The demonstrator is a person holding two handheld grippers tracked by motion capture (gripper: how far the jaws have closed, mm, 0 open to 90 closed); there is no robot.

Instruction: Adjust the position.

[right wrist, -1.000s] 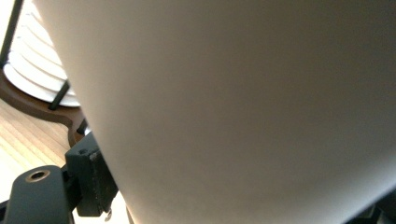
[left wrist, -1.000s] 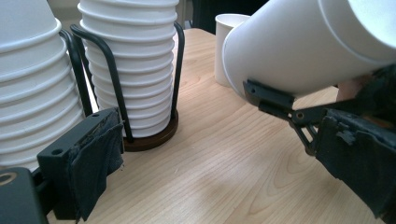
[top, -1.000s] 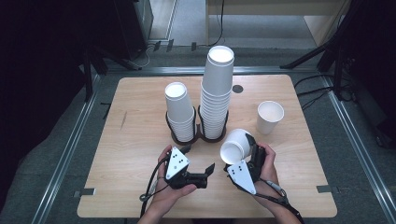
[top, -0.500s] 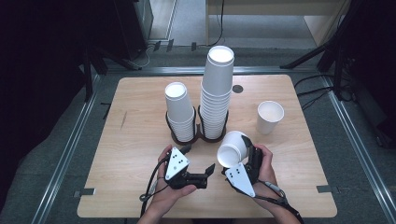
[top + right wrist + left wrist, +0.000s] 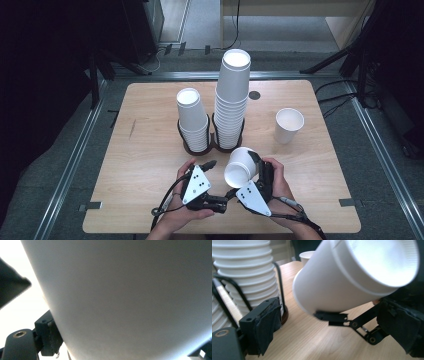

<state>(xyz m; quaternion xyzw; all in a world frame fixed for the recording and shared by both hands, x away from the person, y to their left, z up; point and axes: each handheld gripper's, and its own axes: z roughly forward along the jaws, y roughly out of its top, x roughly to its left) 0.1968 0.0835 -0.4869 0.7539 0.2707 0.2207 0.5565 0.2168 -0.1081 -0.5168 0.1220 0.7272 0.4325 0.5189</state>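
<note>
White paper cup sits clamped in the right gripper, near the front edge of the table, lifted off the wood and tipped on its side, open mouth toward the person and the left gripper. In the left gripper view the cup's mouth faces up-right, the right gripper's black jaw pressed on its wall. In the right gripper view the cup wall is right against the camera, jaws closed on it.

Table: light wood, rectangular. Tall stack of cups at centre in a black wire holder, shorter stack just beside it to the left in its own holder, the two holders touching. Single upright cup stands well apart on the right.

Left gripper: jaws part open, nothing between them, have just been closing a bit; tips just left of the held cup, not touching it. One padded finger is near the tall stack's holder base.
</note>
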